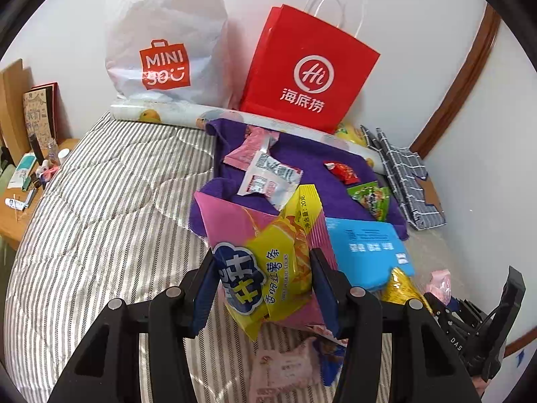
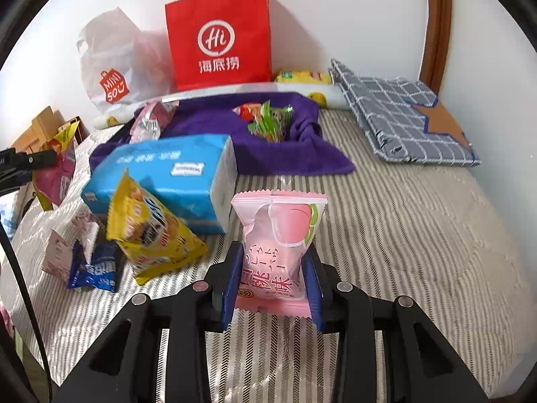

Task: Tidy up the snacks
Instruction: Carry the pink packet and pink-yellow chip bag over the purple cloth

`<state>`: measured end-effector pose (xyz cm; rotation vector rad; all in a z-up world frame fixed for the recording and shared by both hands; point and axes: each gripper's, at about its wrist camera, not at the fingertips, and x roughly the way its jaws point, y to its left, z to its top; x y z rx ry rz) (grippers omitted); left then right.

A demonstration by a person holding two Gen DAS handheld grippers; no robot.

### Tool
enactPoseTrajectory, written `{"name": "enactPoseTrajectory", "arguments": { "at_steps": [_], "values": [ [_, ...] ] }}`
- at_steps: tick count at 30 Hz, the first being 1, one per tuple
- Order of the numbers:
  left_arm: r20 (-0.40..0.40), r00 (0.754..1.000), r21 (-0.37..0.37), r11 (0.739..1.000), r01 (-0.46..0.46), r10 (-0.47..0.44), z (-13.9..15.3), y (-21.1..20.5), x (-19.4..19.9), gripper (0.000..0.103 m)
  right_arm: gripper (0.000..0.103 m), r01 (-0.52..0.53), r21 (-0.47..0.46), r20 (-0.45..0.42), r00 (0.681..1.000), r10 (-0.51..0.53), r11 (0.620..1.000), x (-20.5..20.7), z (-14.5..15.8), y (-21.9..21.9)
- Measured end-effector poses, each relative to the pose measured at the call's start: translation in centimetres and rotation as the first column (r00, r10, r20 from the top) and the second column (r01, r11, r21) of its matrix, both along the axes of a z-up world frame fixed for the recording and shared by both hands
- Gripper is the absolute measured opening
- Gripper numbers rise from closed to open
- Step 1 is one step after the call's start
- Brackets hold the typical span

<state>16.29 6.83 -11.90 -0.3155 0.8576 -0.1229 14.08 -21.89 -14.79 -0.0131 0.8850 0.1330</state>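
Pink and yellow, the sweet potato stick bag (image 1: 268,268) sits squeezed in the left tongs (image 1: 263,288), up above the striped bed (image 1: 100,218). The right tongs (image 2: 273,288) squeeze a pink peach snack (image 2: 278,252) over the bed too. A blue tissue pack (image 2: 167,178) lies beside a purple towel (image 2: 268,154).

Striped bed (image 2: 402,235), purple towel (image 2: 268,154), blue tissue pack (image 2: 174,174), checked cloth (image 2: 402,117)

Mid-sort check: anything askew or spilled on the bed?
Nothing spilled or torn. Loose snacks lie scattered: a yellow chip bag leans tilted against the blue tissue pack, and small packets are heaped beside it. Both hand-held grippers hold packets.
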Motion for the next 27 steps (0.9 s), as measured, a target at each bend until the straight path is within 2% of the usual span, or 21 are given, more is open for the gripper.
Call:
{"name": "enactPoseTrajectory", "arguments": {
  "at_steps": [14, 27],
  "values": [
    [0.051, 0.997, -0.033, 0.998, 0.058, -0.056, 2.9, -1.6, -1.0, 0.05, 0.036, 0.019, 0.001, 0.067, 0.998, -0.019, 1.0, 0.1, 4.8, 0.3],
    [0.085, 0.992, -0.021, 0.995, 0.096, -0.094, 5.1, -3.0, 2.0, 0.05, 0.036, 0.023, 0.021, 0.111, 0.993, -0.025, 1.0, 4.2, 8.0, 0.4]
  ]
}}
